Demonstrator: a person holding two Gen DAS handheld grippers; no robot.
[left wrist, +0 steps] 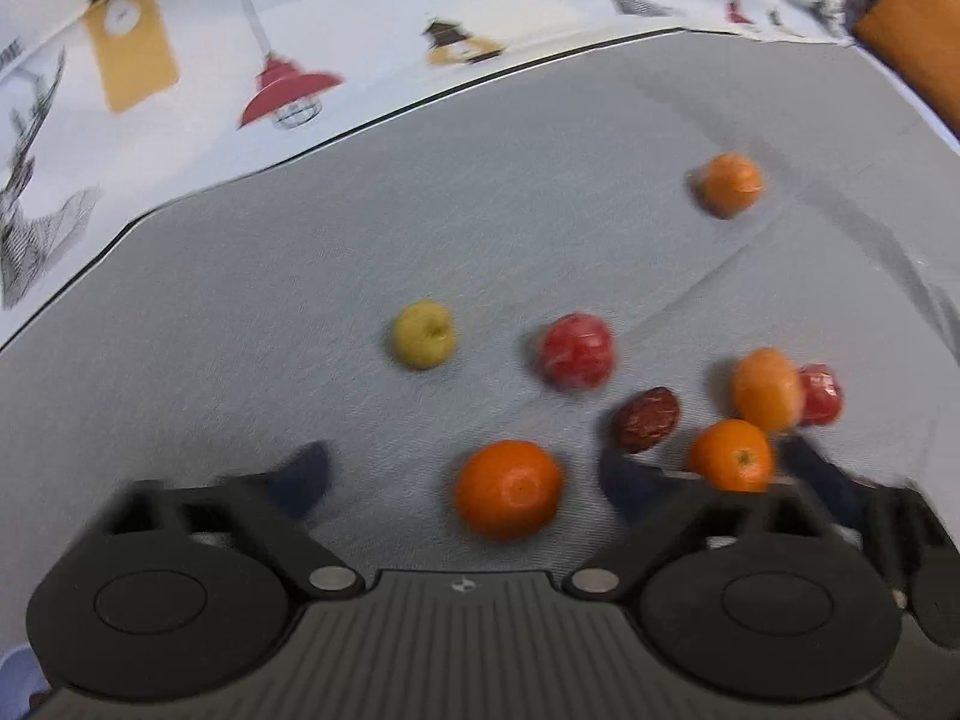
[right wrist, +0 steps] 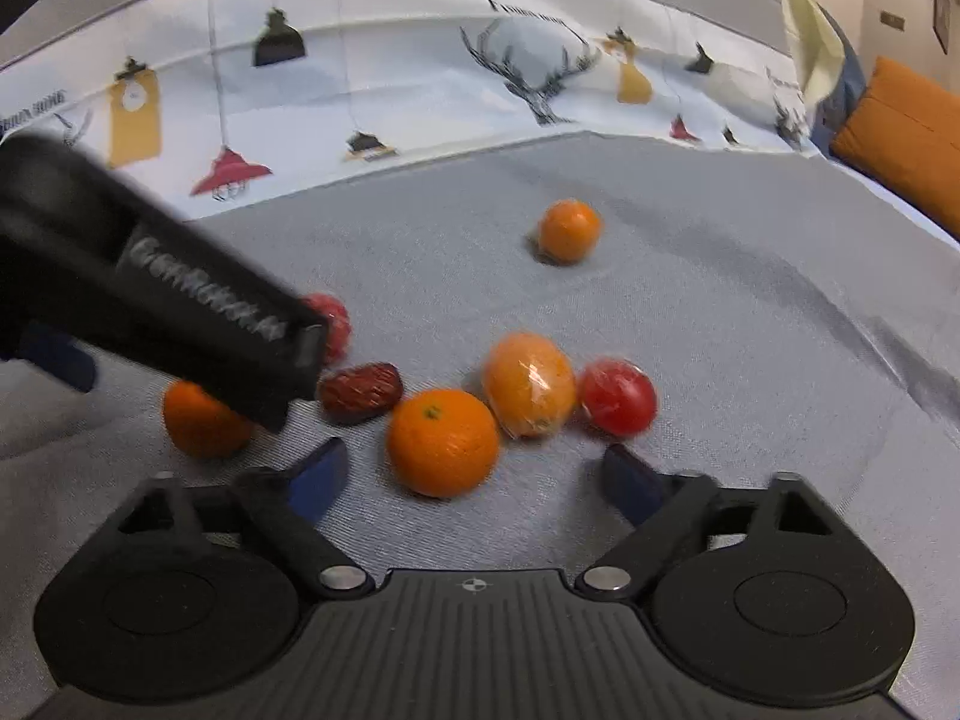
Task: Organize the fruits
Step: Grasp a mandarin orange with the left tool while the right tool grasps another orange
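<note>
Grey cloth (left wrist: 300,300) covers the surface we work over, and the fruits lie scattered on it. We take the dark red date (right wrist: 360,391) as our landmark.

Our left gripper (left wrist: 462,474) has its jaws spread on either side of an orange (left wrist: 509,489) just to the near left of the date; the pads do not touch it. Our right gripper (right wrist: 474,474) is likewise spread around another orange (right wrist: 443,443) just to the near right of the date, pads clear of the fruit.

Beyond that orange, right of the date, a wrapped orange fruit (right wrist: 528,384) lies touching it, with a red fruit (right wrist: 618,397) beside it. A second red fruit (left wrist: 577,350) sits just behind the date, a yellow fruit (left wrist: 422,334) further left of it, and a lone orange (right wrist: 569,230) well beyond. A printed fabric (right wrist: 420,90) edges the far side.
</note>
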